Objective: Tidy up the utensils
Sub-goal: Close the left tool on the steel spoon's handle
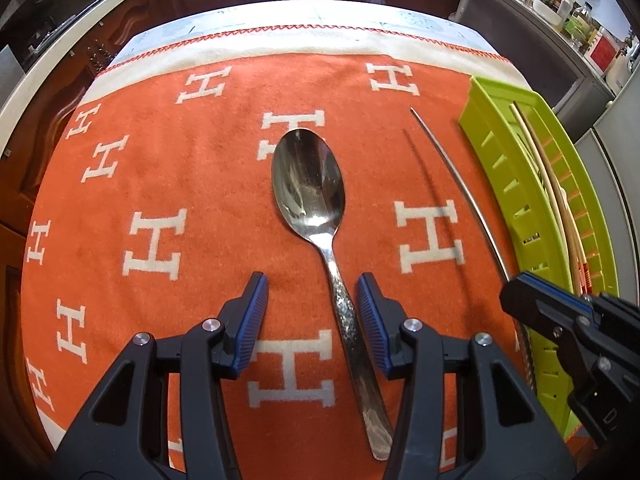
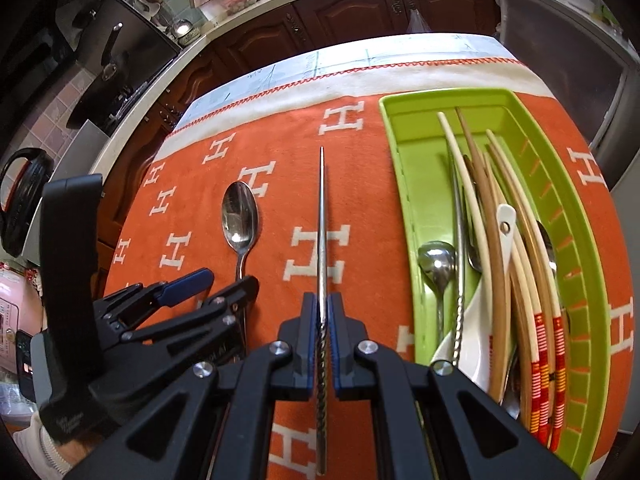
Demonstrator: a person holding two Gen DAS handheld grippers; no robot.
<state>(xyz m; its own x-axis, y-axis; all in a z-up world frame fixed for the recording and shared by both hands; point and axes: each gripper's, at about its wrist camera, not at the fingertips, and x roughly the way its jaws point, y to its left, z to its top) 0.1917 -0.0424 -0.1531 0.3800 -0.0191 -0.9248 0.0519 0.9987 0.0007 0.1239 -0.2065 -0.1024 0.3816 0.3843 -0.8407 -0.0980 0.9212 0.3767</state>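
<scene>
Right wrist view: orange H-patterned cloth (image 2: 360,216), dark wooden cabinets (image 2: 348,12) behind.

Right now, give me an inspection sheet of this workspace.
Surface: orange cloth with white H marks, covering the table.
Job's things: spoon lying on the cloth; metal chopstick; green tray holding chopsticks and spoons.
Clutter: nothing seen on the cloth.
Grippers: left tongs open, straddling the spoon's handle without pressing it; right tongs shut on the metal chopstick.
Cables: nothing seen.
Surroundings: dark wooden cabinets beyond the table, crowded counter above them.
</scene>
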